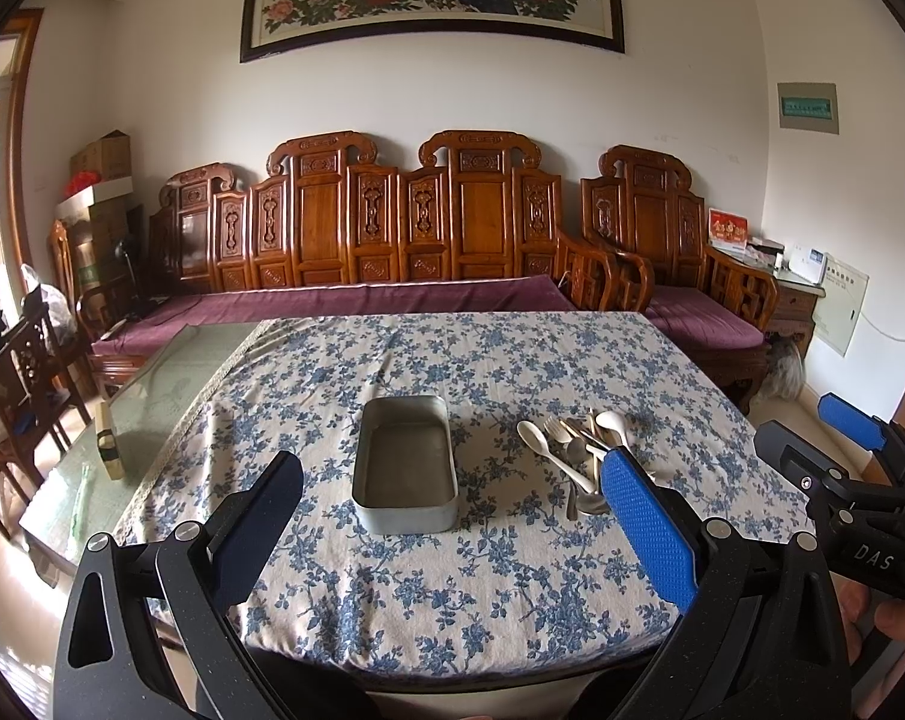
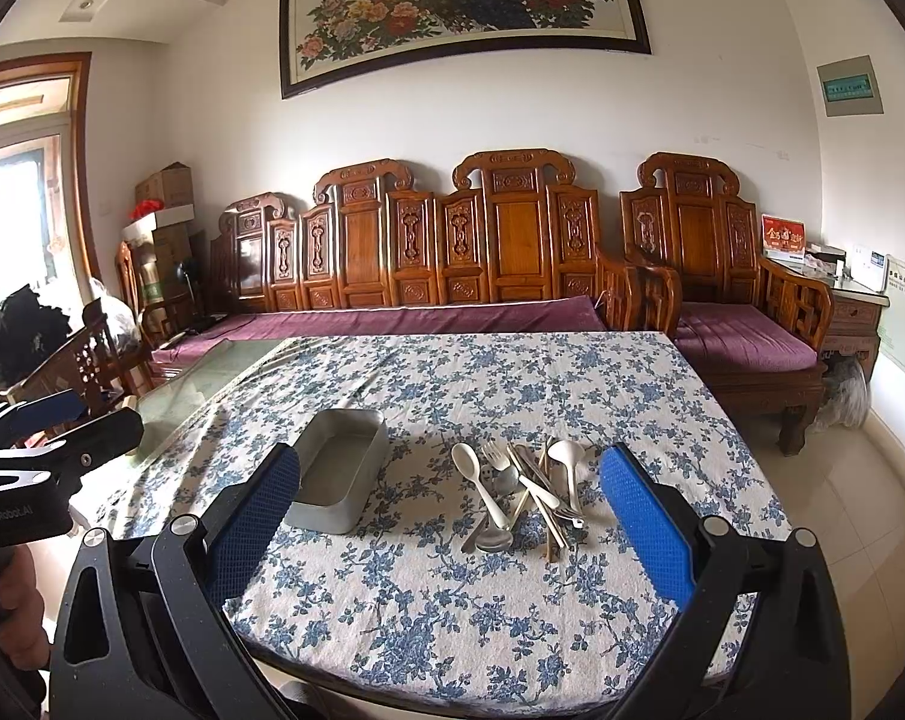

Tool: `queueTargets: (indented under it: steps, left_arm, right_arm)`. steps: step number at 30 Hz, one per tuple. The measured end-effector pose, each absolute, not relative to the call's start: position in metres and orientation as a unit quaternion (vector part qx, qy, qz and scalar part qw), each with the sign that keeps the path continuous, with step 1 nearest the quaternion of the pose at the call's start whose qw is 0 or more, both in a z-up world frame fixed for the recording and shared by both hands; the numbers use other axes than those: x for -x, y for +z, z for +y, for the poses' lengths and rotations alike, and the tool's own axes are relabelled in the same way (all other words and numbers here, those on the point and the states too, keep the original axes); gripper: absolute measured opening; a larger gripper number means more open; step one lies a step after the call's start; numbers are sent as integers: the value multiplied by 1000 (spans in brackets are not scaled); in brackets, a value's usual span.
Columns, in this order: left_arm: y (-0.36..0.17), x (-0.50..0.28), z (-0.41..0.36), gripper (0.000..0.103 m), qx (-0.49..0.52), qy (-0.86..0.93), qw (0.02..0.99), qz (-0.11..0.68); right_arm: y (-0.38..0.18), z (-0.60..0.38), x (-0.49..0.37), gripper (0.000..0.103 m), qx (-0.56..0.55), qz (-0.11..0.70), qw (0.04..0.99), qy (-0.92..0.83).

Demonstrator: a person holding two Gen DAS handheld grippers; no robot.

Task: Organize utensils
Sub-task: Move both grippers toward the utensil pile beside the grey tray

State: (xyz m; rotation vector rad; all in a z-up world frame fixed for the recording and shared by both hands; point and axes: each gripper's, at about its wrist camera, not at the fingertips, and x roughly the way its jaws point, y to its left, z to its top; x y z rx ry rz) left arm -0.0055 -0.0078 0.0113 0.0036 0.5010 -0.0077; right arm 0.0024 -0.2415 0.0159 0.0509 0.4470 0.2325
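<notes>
A pile of utensils lies on the blue-flowered tablecloth: white spoons, metal spoons, a fork and chopsticks. It also shows in the right wrist view. Left of it stands an empty grey metal tray, seen in the right wrist view too. My left gripper is open and empty above the table's near edge, in front of the tray. My right gripper is open and empty, in front of the pile. Each gripper shows in the other's view: the right and the left.
A carved wooden bench with purple cushions runs behind the table, with an armchair to its right. The table's left part is bare glass with a small box on it. Wooden chairs stand at the left.
</notes>
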Motion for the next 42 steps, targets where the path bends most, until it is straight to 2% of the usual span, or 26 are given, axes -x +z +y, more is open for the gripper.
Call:
queueTargets:
  steps: [14, 20, 36, 42]
  left_arm:
    - [9, 5, -8, 97, -3, -4, 968, 250]
    - [-6, -11, -8, 97, -5, -11, 961, 276]
    - [-63, -69, -30, 97, -32, -47, 938, 341]
    - [-88, -95, -43, 97, -34, -64, 925, 372]
  right_arm:
    - [15, -244, -2, 100, -25, 221, 968, 115]
    - [11, -243, -8, 100, -24, 235, 965, 112]
    - [-49, -271, -63, 100, -18, 282, 954, 102]
    - [-68, -288, -89, 93, -26, 300, 948, 105]
